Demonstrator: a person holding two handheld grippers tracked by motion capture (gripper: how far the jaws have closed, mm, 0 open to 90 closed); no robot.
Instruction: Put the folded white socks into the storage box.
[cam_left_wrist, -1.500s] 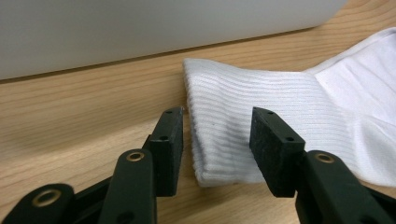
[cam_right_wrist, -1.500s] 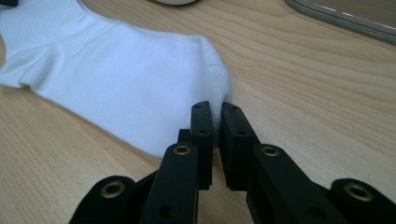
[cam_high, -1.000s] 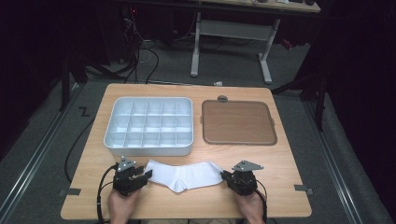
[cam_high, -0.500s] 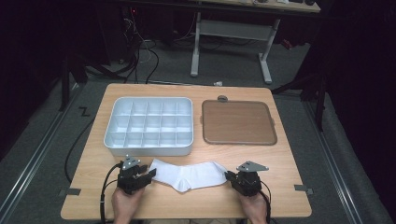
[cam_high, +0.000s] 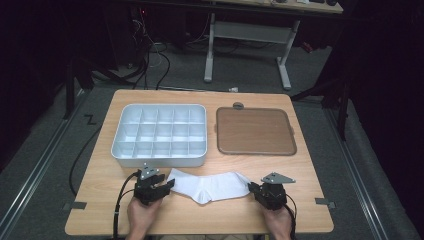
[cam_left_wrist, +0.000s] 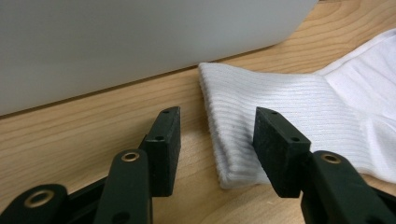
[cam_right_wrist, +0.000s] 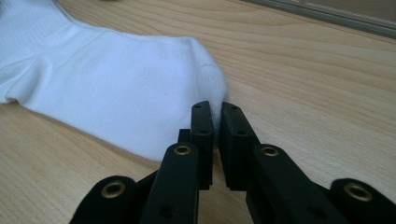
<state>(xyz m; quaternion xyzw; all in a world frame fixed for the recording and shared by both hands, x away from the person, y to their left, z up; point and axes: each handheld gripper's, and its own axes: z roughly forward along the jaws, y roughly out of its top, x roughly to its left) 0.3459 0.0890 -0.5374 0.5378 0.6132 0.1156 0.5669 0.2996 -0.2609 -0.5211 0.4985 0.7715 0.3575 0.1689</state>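
Sock (cam_high: 210, 186), white, lying flat along the near edge of the desk (cam_high: 305, 165), just in front of the grey compartment tray (cam_high: 161, 135); a brown lidded tray (cam_high: 255, 131) sits beside it. The right tool (cam_right_wrist: 216, 114) has its jaws pressed together on the toe end, apparently pinning that end so the fabric stays stretched out. The left tool (cam_left_wrist: 217, 133) stands with jaws spread about the ribbed cuff (cam_left_wrist: 233, 116), one jaw resting against the fabric and the other clear of it on bare wood; these jaws have just been opening, with the cuff edge between them. Whether this marks a release or a fresh bite cannot be judged with confidence
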